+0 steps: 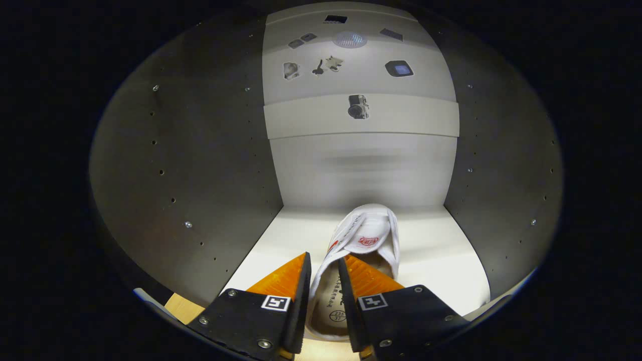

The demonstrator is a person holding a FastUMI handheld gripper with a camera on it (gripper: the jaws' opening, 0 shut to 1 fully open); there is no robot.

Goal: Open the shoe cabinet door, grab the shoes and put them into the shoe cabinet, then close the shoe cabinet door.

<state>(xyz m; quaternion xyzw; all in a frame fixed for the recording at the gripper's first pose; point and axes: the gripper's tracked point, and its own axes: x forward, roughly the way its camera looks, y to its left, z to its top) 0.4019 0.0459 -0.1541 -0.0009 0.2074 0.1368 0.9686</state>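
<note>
I am looking into the shoe cabinet [200,165], whose door stands open. A white canvas shoe [368,230] with a red logo on its tongue lies on the pale cabinet floor [431,250], toe toward the back panel. My gripper [323,261] is shut on the shoe's left side wall near the heel. One finger is outside the shoe and the other sits inside its opening. The heel end of the shoe, with its printed insole, shows low between the fingers, over the cabinet's front edge.
Grey side walls with rows of small holes stand close on both sides. A white back panel [363,170] closes the compartment. Above it, a white band carries a small camera [358,106]. Bare floor lies to the shoe's right and left.
</note>
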